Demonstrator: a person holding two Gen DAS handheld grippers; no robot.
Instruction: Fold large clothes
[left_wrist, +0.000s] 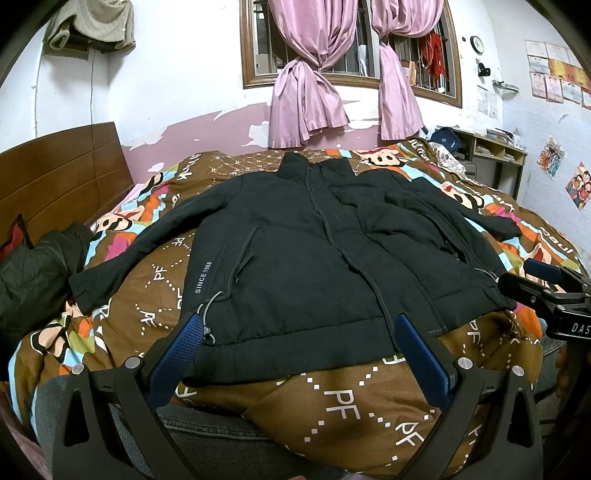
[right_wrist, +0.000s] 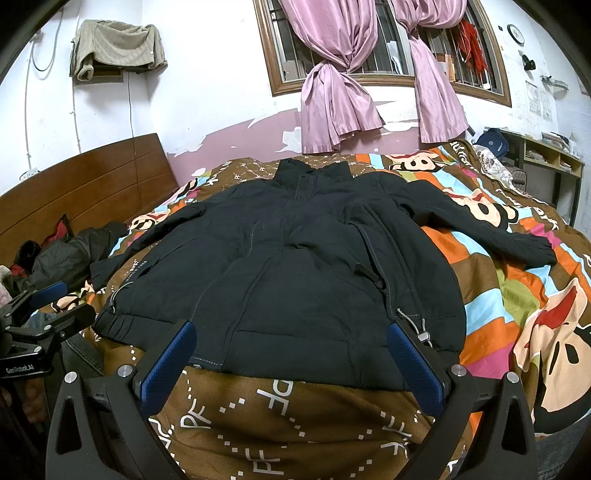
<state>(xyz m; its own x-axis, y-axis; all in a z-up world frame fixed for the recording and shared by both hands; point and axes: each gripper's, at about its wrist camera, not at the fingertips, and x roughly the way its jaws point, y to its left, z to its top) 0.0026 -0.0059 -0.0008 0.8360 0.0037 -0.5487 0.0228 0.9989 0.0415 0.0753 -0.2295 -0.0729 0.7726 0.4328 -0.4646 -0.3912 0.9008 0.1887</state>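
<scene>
**Jacket laid flat, both grippers poised at the hem**

The jacket (left_wrist: 306, 251) lies face up and zipped across the middle of the bed (left_wrist: 332, 406), collar toward the far edge by the wall, hem toward the near edge. Both sleeves are spread out to the sides, cuffs resting on the quilt.

The left gripper (left_wrist: 299, 354) hovers just short of the hem, fingers wide apart and holding nothing. The right gripper (right_wrist: 291, 358) hangs the same way beside it, fingers spread, empty, aimed at the hem's right half near the drawcord toggle (right_wrist: 424, 335).

Judging by this layout, no fold has been made yet, so the first step is likely bringing a sleeve in. To do it well, pinch each sleeve near the cuff, taking only the sleeve's fabric, and lay it flat across the chest. Padded cloth springs back, so press each crease down. Keep the toggles clear of the pinch.
</scene>
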